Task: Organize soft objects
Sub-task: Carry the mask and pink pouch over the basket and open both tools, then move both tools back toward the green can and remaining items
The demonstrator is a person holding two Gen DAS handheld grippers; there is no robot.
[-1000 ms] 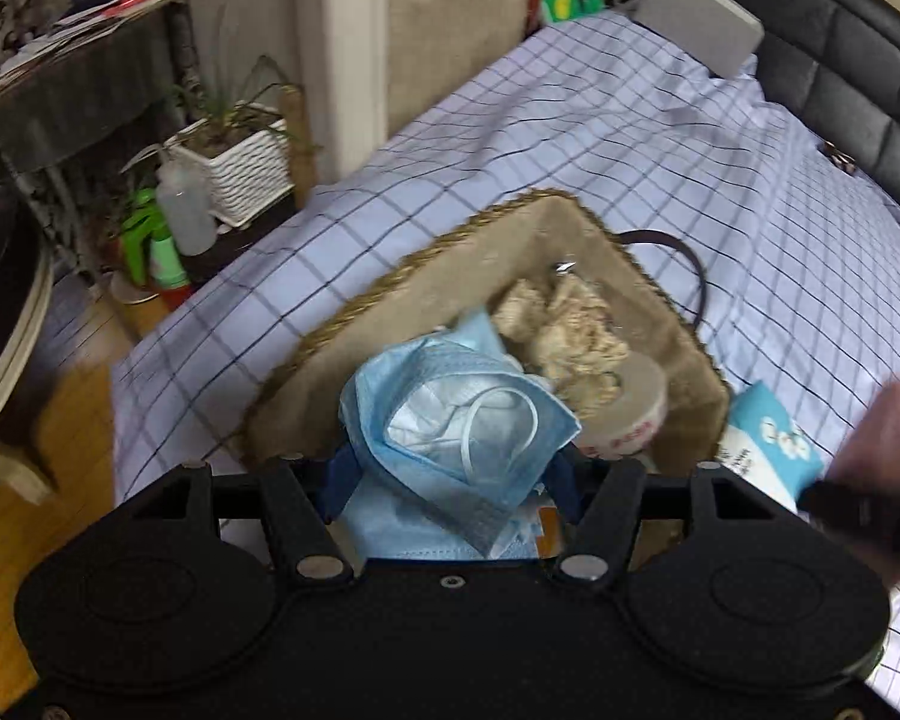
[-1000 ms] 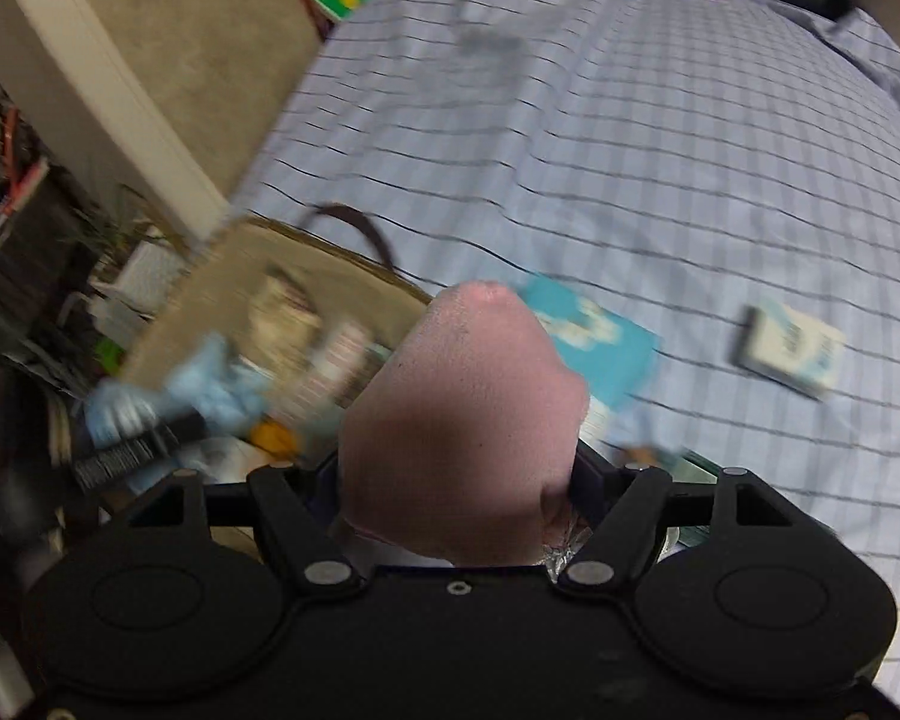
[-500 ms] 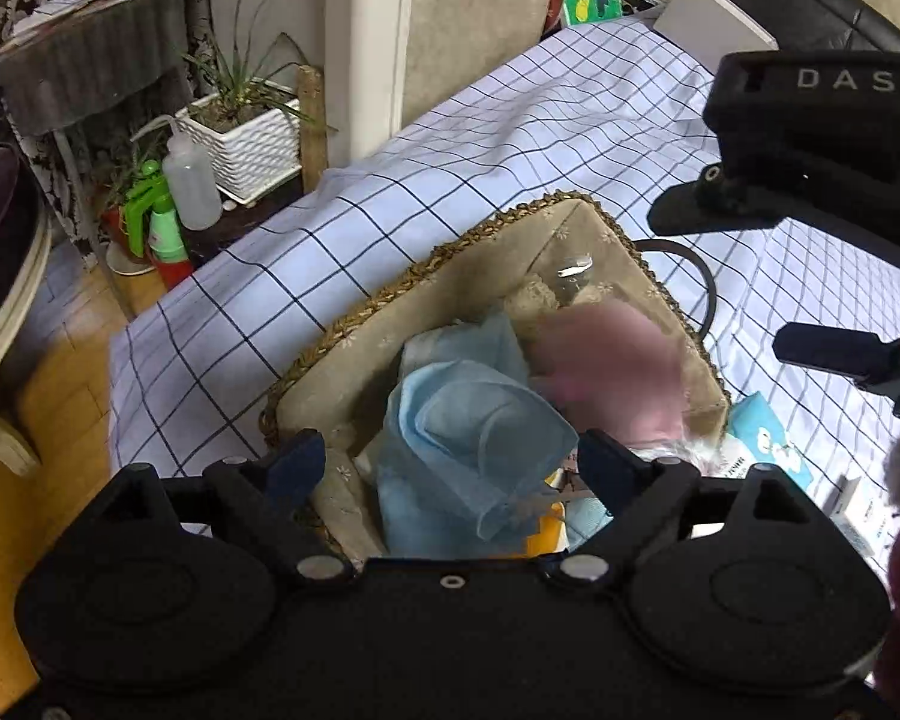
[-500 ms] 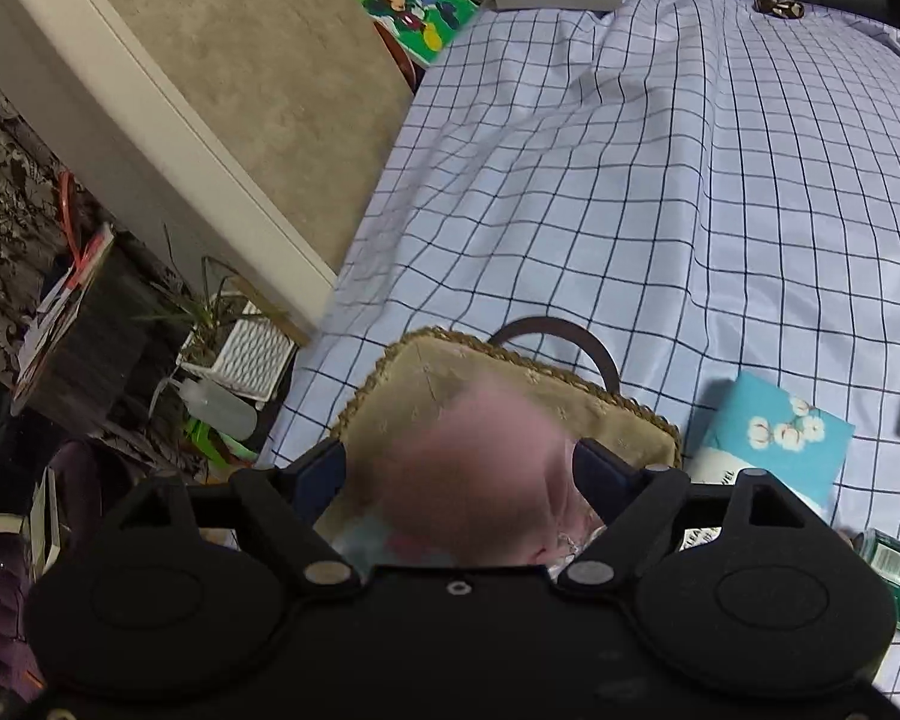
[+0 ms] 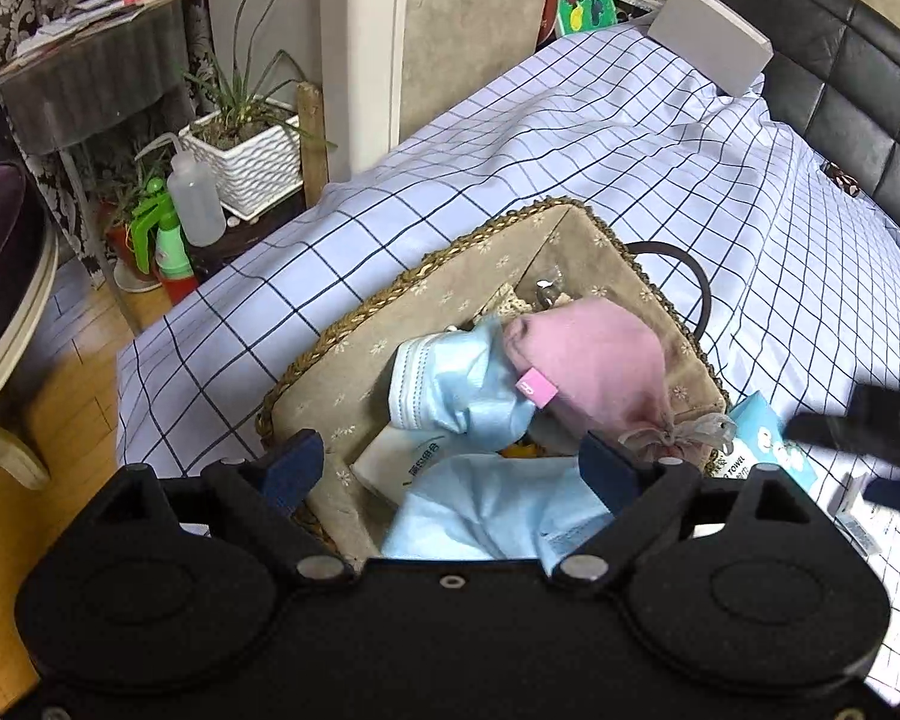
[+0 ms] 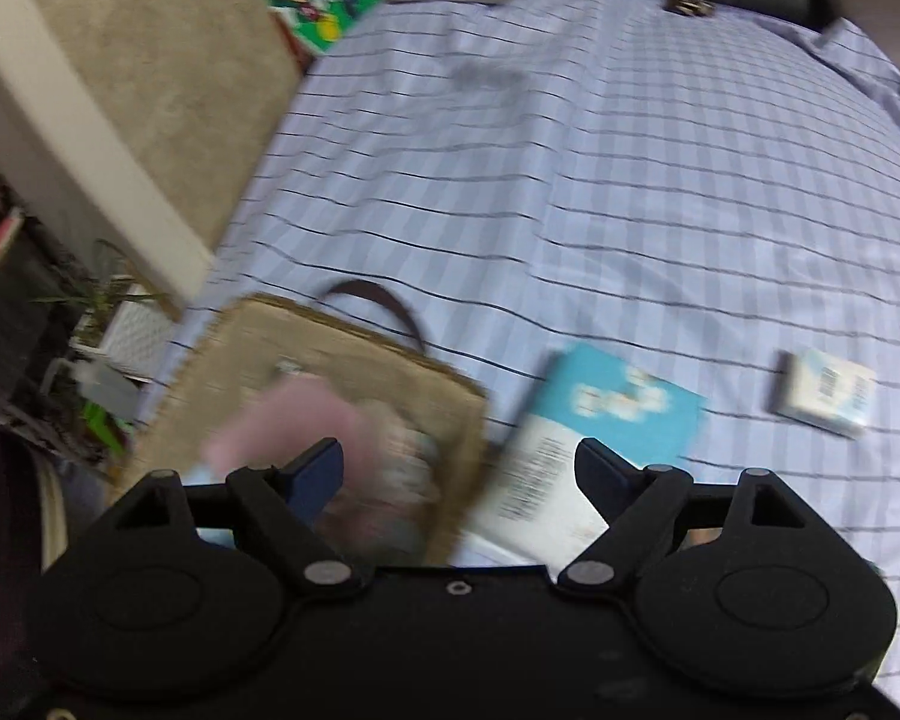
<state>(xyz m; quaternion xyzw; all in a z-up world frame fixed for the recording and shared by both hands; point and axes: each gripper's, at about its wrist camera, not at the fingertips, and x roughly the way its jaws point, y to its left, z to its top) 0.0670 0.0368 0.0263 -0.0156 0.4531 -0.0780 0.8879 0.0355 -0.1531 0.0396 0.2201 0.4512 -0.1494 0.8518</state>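
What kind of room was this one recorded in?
Most likely a bedroom: a bed with a checked sheet, a black padded headboard, and a potted plant on the floor beside it.

Both grippers stood wide, pitched steeply down.

The left gripper (image 5: 450, 471) pointed downward with its jaws spread far apart; its blue pads (image 5: 294, 468) pressed on nothing, though soft things lay low between and just beyond them. The right gripper (image 6: 459, 477) tilted down much the same, its jaws opening, and its pads (image 6: 315, 474) gripped nothing; the view along them was blurred, with things lying beyond and under the fingertips, none touched so far as could be told. In the left wrist view the right gripper's dark fingers (image 5: 858, 429) showed blurred, off to the right of the left gripper's right finger, apart from it.
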